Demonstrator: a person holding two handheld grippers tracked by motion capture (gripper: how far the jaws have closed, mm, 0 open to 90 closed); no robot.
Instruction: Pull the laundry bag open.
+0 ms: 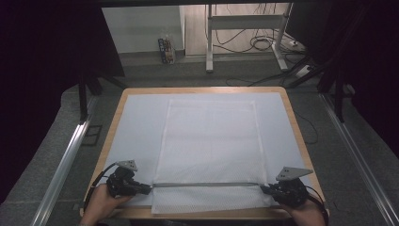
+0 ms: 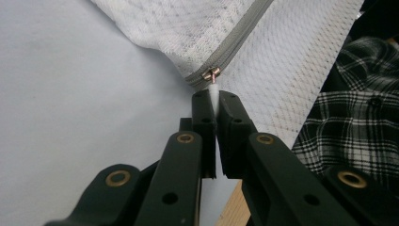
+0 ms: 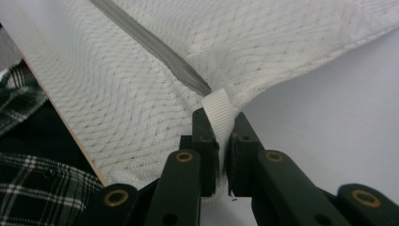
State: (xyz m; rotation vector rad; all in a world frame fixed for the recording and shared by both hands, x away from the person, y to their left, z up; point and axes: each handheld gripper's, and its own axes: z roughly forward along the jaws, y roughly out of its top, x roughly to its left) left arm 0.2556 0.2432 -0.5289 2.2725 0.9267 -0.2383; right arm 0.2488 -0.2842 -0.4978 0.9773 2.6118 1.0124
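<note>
Two hand-held grippers are seen at the near edge of one wooden table, which is covered by one pale sheet. One white mesh bag is laid flat along the middle of the sheet, and one grey zipper is run across it near the person's side. In the high view, the left gripper is placed at the zipper's left end and the right gripper at its right end, each borne by a hand at the bottom edge. Finer detail is given by the gripper views: in the left gripper view, a small white pull tab beside the brass slider is pinched between nearly closed jaws. In the right gripper view, a white ribbed fabric loop at the bag's corner is clamped between nearly closed jaws. A checked garment is visible past the table edge.
</note>
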